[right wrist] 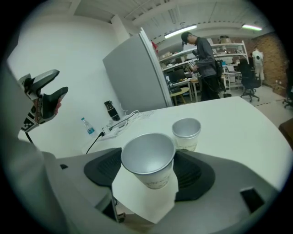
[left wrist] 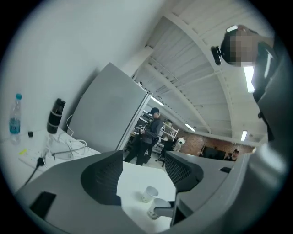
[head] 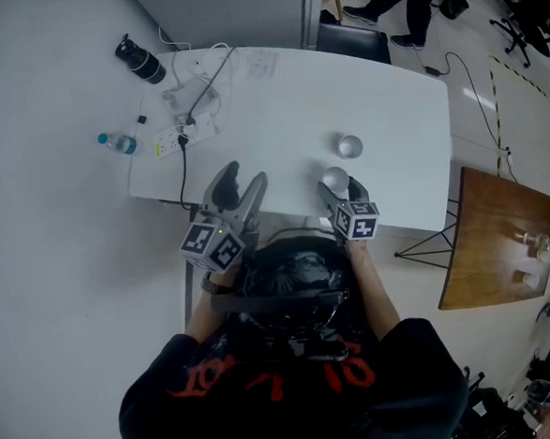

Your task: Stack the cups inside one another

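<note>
We've got one cup (head: 335, 178) in our right gripper (right wrist: 147, 171) near the table's (head: 285, 100) front edge, with the second cup (head: 349, 146) standing just behind it. Power strip (head: 180, 136) sits at the table's left end.

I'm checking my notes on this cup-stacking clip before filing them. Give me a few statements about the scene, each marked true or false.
1. The right gripper grips the near cup between its jaws. True.
2. The left gripper also holds a cup. False: its jaws stand apart with nothing between them.
3. The cups are already stacked. False: the far cup stands alone on the table, apart from the near cup.
4. The far cup stands upright, mouth up. True.
5. A power strip lies near the table's far left corner. True.
</note>
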Action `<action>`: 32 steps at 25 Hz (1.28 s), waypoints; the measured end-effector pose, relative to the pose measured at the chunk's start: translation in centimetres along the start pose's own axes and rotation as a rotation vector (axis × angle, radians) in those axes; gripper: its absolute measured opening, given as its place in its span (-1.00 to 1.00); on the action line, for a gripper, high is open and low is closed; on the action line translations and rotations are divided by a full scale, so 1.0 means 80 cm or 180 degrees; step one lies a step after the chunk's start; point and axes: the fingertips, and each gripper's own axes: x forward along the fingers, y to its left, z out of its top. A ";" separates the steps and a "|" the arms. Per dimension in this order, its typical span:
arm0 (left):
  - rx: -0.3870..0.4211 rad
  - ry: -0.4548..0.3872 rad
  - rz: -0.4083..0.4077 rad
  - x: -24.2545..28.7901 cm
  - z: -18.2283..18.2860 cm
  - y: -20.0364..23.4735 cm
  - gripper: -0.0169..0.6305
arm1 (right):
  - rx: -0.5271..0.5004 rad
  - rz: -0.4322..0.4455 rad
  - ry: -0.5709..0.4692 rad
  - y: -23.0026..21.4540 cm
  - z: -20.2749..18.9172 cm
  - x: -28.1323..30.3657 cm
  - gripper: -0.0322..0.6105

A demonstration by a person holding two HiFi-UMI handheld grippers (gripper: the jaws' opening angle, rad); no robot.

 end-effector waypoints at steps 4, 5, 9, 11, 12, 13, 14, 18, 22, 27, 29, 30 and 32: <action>0.0251 0.0142 0.0079 0.008 -0.004 0.002 -0.11 | 0.0022 -0.0089 -0.0124 -0.007 0.011 -0.024 0.24; 0.0249 0.0166 0.0070 0.011 -0.005 0.002 -0.16 | 0.0018 -0.0109 -0.0147 -0.009 0.014 -0.029 0.24; 0.0265 0.0214 0.0043 0.019 -0.007 -0.001 -0.32 | 0.0047 -0.0164 -0.0263 -0.014 0.031 -0.044 0.24; 0.0294 0.0249 0.0017 0.022 -0.010 -0.004 -0.39 | 0.0101 -0.0163 -0.0355 -0.014 0.043 -0.051 0.24; 0.0309 0.0268 0.0009 0.024 -0.011 -0.005 -0.42 | 0.0113 -0.0157 -0.0408 -0.013 0.052 -0.055 0.24; 0.0324 0.0287 0.0006 0.025 -0.012 -0.006 -0.45 | 0.0106 -0.0150 -0.0459 -0.012 0.061 -0.058 0.24; 0.0341 0.0311 0.0008 0.026 -0.014 -0.007 -0.46 | 0.0087 -0.0142 -0.0505 -0.010 0.070 -0.062 0.24; 0.0453 0.0458 0.0009 0.031 -0.024 -0.012 -0.57 | 0.0018 -0.0109 -0.0656 -0.004 0.101 -0.074 0.24; 0.0487 0.0477 -0.0018 0.029 -0.023 -0.014 -0.89 | -0.0021 -0.0070 -0.0767 0.002 0.125 -0.082 0.24; 0.0407 0.0481 -0.0214 0.025 -0.022 -0.021 -0.93 | -0.0081 -0.0049 -0.0837 0.008 0.143 -0.088 0.24; 0.0371 0.0424 -0.0357 0.021 -0.020 -0.027 -0.93 | -0.0111 -0.0049 -0.0849 0.009 0.146 -0.088 0.24; 0.0363 0.0411 -0.0430 0.020 -0.019 -0.030 -0.93 | -0.0126 -0.0054 -0.0854 0.009 0.148 -0.088 0.24; 0.0338 0.0453 -0.0516 0.018 -0.023 -0.032 -0.93 | -0.0148 -0.0075 -0.0865 0.007 0.151 -0.089 0.24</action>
